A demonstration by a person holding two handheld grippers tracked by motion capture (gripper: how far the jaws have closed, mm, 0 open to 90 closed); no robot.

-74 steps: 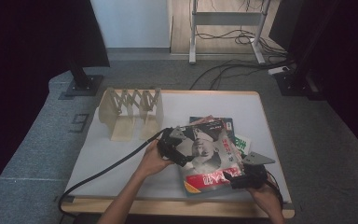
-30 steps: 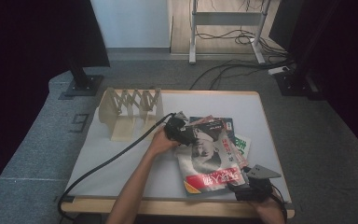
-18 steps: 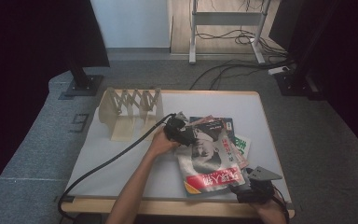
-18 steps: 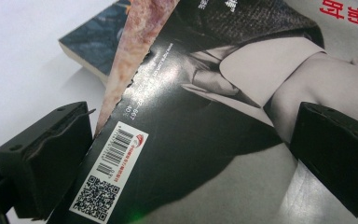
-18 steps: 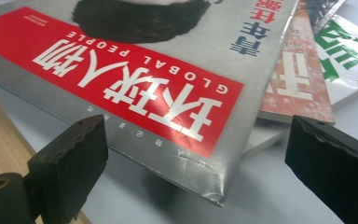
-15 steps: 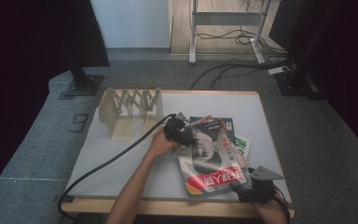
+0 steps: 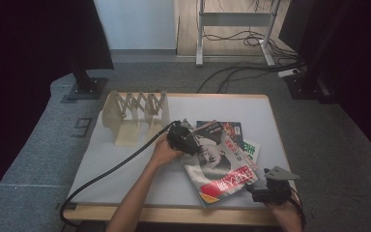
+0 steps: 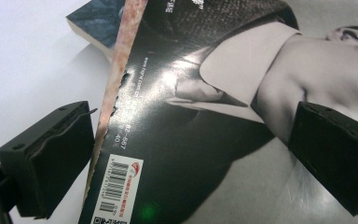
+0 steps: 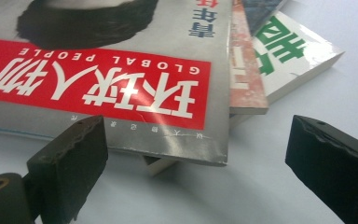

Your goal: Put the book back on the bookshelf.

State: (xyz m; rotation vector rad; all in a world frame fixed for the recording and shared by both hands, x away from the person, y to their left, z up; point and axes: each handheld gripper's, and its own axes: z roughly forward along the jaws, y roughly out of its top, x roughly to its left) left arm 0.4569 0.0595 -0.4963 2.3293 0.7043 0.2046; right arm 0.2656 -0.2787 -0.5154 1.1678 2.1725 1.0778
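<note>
A top magazine [image 7: 220, 164] with a black-and-white portrait cover and a red title banner lies on a small pile of books on the white table [image 7: 125, 164]. My left gripper [image 7: 191, 142] rests at the magazine's far left corner. In the left gripper view it [image 8: 191, 161] is open, its jaws wide apart on either side of the barcode corner of the magazine [image 8: 205, 93]. My right gripper [image 7: 257, 188] sits by the near right corner, close to the table's front edge. It [image 9: 200, 163] is open and empty, just short of the red banner [image 9: 98, 84].
A wooden accordion rack [image 7: 134, 108] stands at the back left. Under the magazine lie a reddish book [image 9: 242, 70], a green-and-white book [image 9: 293, 51] and a dark blue book [image 8: 98, 23]. The left gripper's black cable [image 7: 111, 171] trails across the mat to the front left edge.
My left gripper moved from the middle of the magazine to its far left corner, then stayed. My right gripper drew back slightly from the near corner toward the table's front edge.
</note>
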